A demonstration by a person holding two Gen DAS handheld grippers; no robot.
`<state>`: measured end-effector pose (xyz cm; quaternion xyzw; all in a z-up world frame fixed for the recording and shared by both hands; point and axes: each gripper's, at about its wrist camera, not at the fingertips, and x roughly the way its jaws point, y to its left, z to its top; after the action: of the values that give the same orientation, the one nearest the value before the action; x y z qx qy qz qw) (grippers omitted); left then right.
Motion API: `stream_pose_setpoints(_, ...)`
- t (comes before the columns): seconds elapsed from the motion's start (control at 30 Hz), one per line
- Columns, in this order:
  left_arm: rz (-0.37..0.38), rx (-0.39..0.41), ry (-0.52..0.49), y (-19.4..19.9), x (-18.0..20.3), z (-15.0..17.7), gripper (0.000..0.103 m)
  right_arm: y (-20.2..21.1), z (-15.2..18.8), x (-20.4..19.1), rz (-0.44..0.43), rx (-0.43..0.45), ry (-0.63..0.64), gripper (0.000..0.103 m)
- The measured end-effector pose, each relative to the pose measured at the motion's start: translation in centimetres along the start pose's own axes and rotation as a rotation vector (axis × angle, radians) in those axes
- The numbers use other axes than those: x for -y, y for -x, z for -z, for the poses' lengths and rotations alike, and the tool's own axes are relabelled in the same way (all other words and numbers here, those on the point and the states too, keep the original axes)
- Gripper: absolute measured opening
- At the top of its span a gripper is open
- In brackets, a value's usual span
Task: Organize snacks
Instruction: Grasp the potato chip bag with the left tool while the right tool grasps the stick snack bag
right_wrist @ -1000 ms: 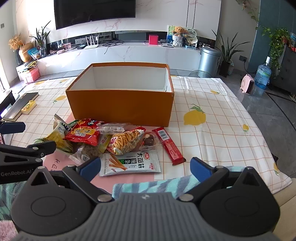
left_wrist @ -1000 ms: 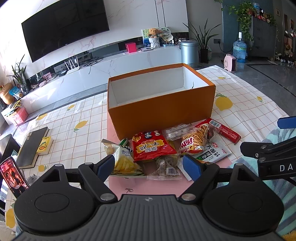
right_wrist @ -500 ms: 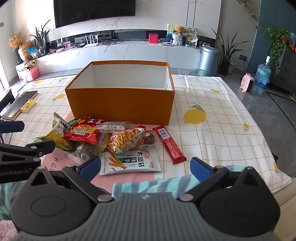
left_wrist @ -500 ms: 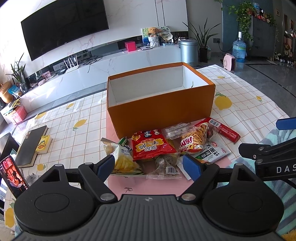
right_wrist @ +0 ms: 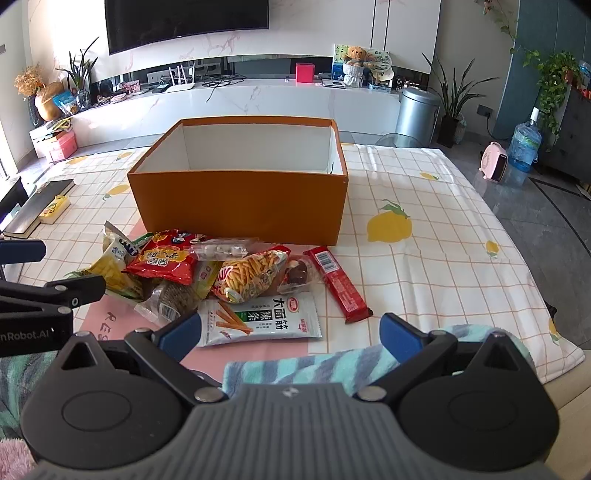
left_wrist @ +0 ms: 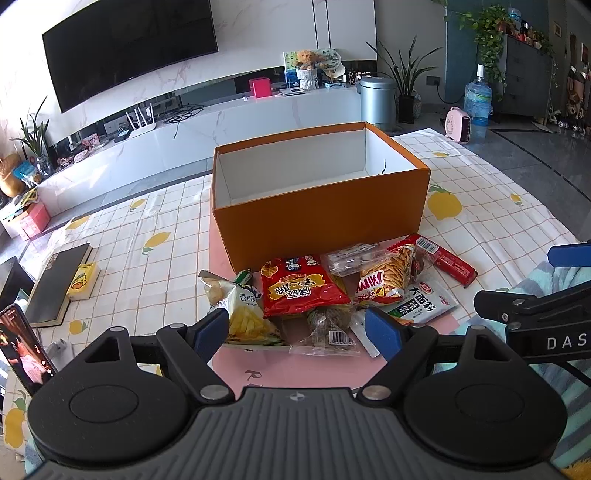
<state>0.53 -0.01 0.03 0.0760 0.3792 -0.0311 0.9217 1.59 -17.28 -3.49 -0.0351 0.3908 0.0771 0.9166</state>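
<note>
Left hand-held gripper [left_wrist: 297, 330] held spread, nothing pinched, above near edge of snack pile. Yellow crisp bag [left_wrist: 240, 310], red snack bag [left_wrist: 301, 286], stick-snack bag [left_wrist: 388, 275], red bar [left_wrist: 448, 260] laid on worktop [left_wrist: 498, 221] before open orange box [left_wrist: 321, 216]. Right hand-held gripper [right_wrist: 291, 334] held spread, nothing pinched, near white gluten-strip packet [right_wrist: 258, 319].

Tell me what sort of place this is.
Most likely a home living room. A large wall-mounted TV hangs above a long white media console, potted plants stand nearby, and the orange box and snack packets sit on a lemon-print tablecloth.
</note>
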Motion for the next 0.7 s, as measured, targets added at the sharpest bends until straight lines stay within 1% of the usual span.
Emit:
stream_pose_setpoints(0.33, 0.017, -0.019, 0.008, -0.8, -0.7, -0.2, 0.097, -1.2, -0.1, 0.4, -0.016, -0.016, -0.038, 0.099)
stream_pose_setpoints(0.47, 0.034, -0.023, 0.032, -1.6, -1.7, -0.4, 0.097, -1.7, -0.1, 1.0, -0.067, 0.036, -0.077, 0.099)
stream_pose_setpoints(0.53, 0.047, -0.035, 0.048, -2.6, -2.2, -0.3, 0.093, -2.6, -0.4, 1.0, -0.092, 0.029, -0.086, 0.099)
stream_pose_setpoints(0.57, 0.051, -0.049, 0.056, -3.1, -2.4, -0.3, 0.092, -3.1, -0.7, 0.9, -0.1, 0.017, -0.085, 0.097)
stream_pose_setpoints(0.6, 0.057, -0.056, 0.065, -3.5, -2.6, -0.3, 0.091, -3.6, -0.8, 0.8, -0.104, 0.009, -0.084, 0.09)
stream_pose_setpoints(0.67, 0.066, -0.062, 0.078, -4.2, -3.0, -0.5, 0.091, -4.6, -1.1, 0.7, -0.102, -0.011, -0.088, 0.084)
stream_pose_setpoints(0.7, 0.063, -0.064, 0.082, -4.5, -3.2, -0.6, 0.091, -5.1, -1.2, 0.6, -0.104, -0.023, -0.095, 0.083)
